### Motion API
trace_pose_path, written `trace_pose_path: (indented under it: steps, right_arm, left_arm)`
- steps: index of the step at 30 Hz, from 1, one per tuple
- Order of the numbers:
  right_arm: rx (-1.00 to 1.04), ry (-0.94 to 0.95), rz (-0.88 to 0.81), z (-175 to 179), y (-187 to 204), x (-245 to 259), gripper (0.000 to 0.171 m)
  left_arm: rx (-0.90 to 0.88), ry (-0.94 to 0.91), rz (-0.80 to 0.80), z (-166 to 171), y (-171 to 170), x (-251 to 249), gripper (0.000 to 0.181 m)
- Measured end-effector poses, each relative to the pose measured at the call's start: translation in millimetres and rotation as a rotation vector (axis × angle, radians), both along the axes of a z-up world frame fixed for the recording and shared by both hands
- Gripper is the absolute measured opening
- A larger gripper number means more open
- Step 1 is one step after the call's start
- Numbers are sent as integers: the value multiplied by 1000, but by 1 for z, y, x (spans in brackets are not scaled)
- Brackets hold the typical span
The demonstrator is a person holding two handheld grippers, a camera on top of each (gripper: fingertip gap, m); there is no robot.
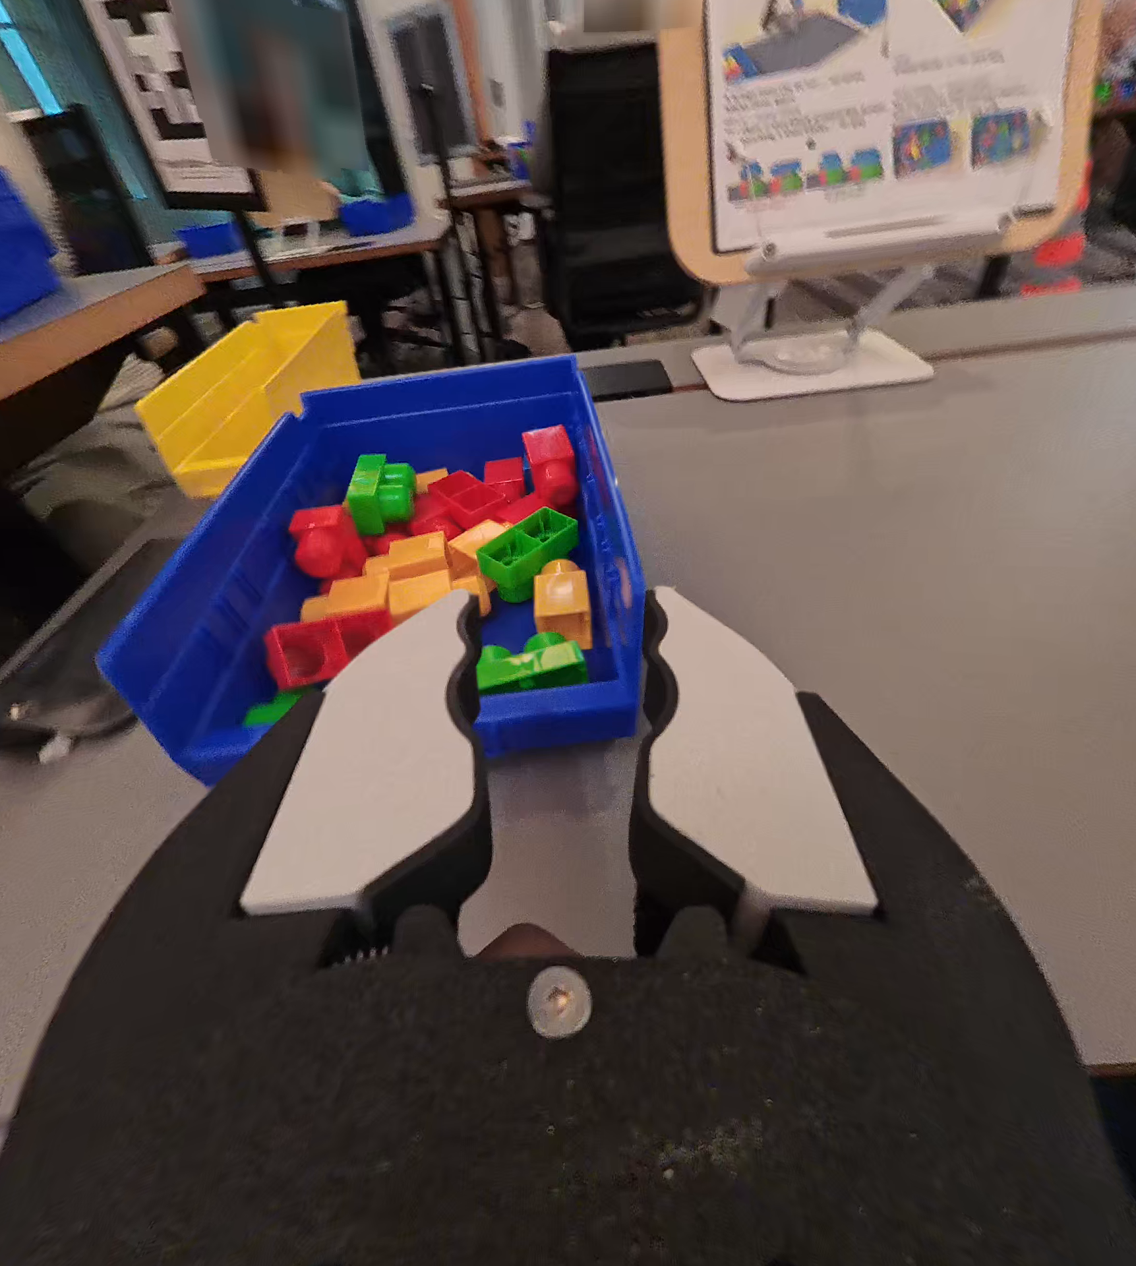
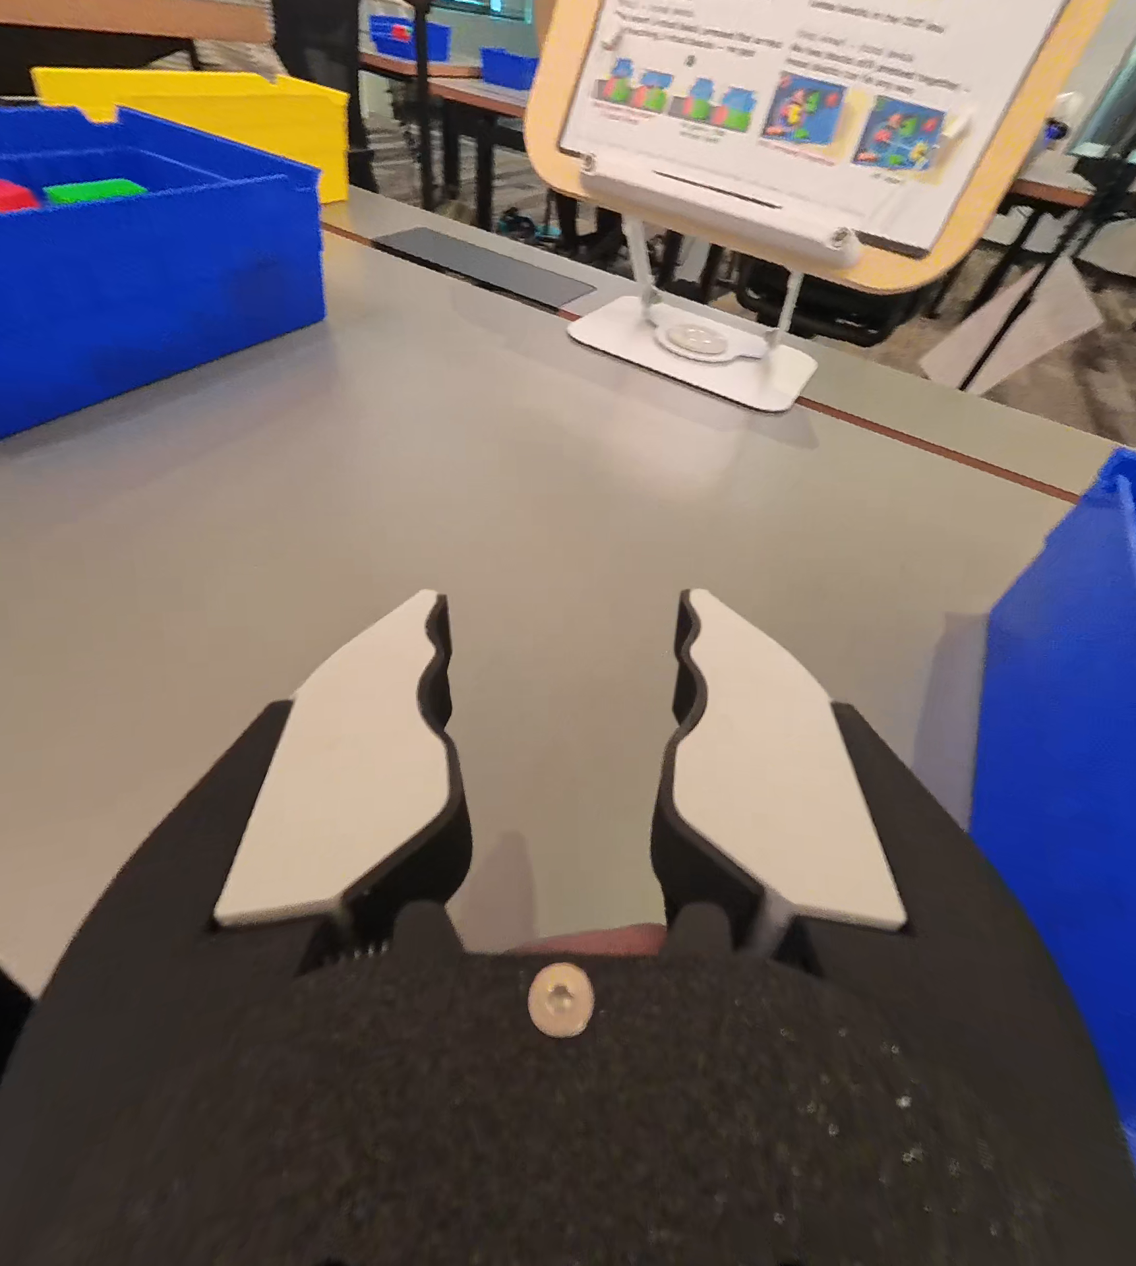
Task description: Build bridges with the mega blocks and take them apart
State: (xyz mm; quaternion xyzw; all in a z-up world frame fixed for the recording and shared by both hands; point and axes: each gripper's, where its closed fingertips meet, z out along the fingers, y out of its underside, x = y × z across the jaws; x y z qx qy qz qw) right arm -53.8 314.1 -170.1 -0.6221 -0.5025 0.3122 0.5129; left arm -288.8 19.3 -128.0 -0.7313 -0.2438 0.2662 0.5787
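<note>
Two empty grippers, left gripper (image 1: 558,603) and right gripper (image 2: 561,603), both parted.

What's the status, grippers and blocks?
Left gripper open, empty, at blue bin. Right gripper open over bare table. Blocks still binned. Nothing blocking.

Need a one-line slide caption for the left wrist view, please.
Open left tongs poised at the near end of a blue bin of red, orange and green blocks on a grey table.
</note>
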Motion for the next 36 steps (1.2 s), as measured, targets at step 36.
trace_pose_path:
  steps: [36]
  right_arm:
    - [-17, -80, -86, -11, -6, 18, 60]
  left_arm:
    - [-520, 132, -394, 10, 19, -29, 54]
